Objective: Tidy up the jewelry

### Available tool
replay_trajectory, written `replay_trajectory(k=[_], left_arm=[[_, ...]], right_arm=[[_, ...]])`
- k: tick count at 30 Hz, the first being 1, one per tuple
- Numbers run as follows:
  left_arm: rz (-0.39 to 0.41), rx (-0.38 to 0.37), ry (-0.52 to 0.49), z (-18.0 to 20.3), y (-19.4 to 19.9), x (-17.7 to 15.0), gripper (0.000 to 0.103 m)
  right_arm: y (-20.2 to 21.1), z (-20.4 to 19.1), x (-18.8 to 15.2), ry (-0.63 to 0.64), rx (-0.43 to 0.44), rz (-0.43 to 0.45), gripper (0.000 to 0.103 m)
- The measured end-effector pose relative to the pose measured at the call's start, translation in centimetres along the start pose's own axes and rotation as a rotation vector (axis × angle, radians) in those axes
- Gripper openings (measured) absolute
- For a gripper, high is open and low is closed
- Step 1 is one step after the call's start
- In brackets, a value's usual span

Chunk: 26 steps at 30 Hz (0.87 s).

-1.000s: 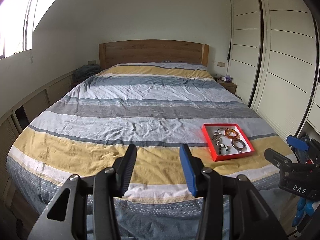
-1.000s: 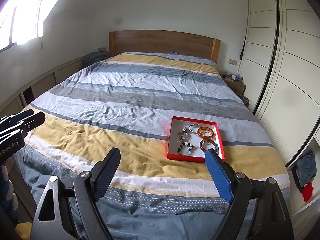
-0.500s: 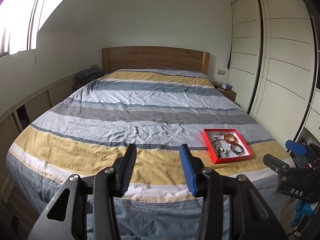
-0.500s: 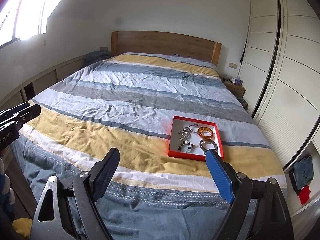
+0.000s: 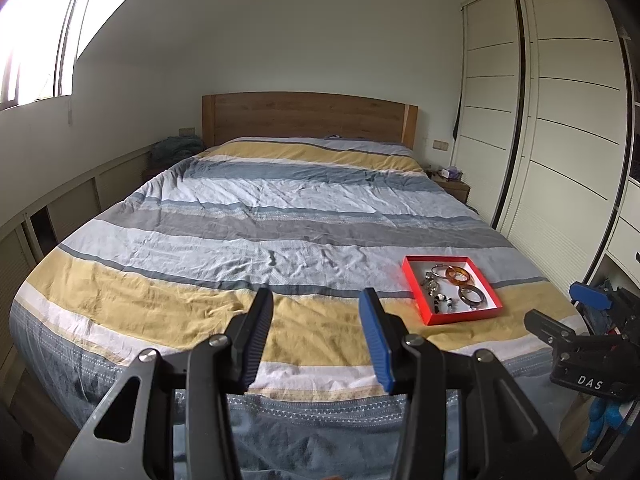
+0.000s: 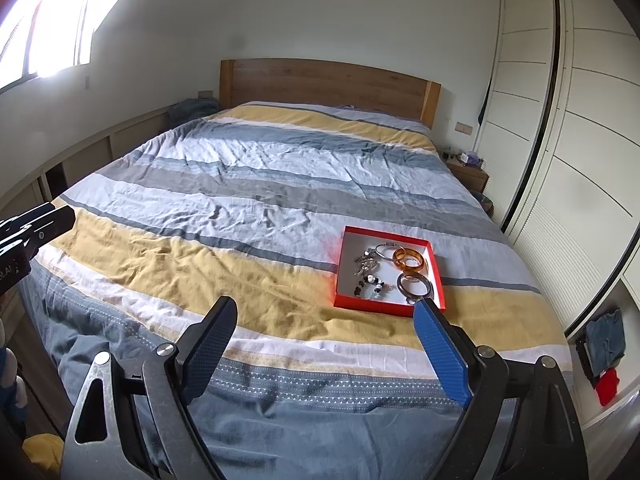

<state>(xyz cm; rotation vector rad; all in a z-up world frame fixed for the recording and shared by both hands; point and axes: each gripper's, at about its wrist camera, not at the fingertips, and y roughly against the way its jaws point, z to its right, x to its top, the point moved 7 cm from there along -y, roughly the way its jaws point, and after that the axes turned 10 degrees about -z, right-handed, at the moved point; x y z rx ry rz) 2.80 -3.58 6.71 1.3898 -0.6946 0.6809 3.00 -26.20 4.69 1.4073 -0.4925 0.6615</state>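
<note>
Striped bed (image 6: 240,184), red jewelry tray (image 6: 384,307) beyond right tool (image 6: 326,322)

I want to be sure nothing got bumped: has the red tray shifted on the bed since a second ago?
No. The red tray sits on the same yellow stripe of the bedspread.

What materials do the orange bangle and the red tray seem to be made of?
Orange bangle: probably resin or plastic, since it is glossy, translucent amber. Red tray: likely cardboard, with thin, straight matte walls and a pale inside.
</note>
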Motion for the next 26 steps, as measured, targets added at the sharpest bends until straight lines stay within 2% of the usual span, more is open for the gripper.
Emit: replay_trajectory(k=[5, 9, 13, 26], left_arm=[[-0.006, 0.002, 0.004, 0.1, -0.3, 0.0, 0.043], [-0.01, -0.003, 0.007, 0.0, -0.6, 0.0, 0.043], [-0.01, -0.006, 0.013, -0.3, -0.8, -0.1, 0.049], [-0.026, 0.005, 0.029, -0.8, -1.8, -0.7, 0.049]], right_arm=[[-0.3, 0.4, -0.1, -0.012, -0.012, -0.003, 0.102], [-0.8, 0.4, -0.3, -0.012, -0.014, -0.014, 0.103], [-1.4, 0.5, -0.6, -0.017, -0.014, -0.031, 0.103], [-2.3, 1.0, -1.3, -0.039, -0.028, -0.057, 0.103]])
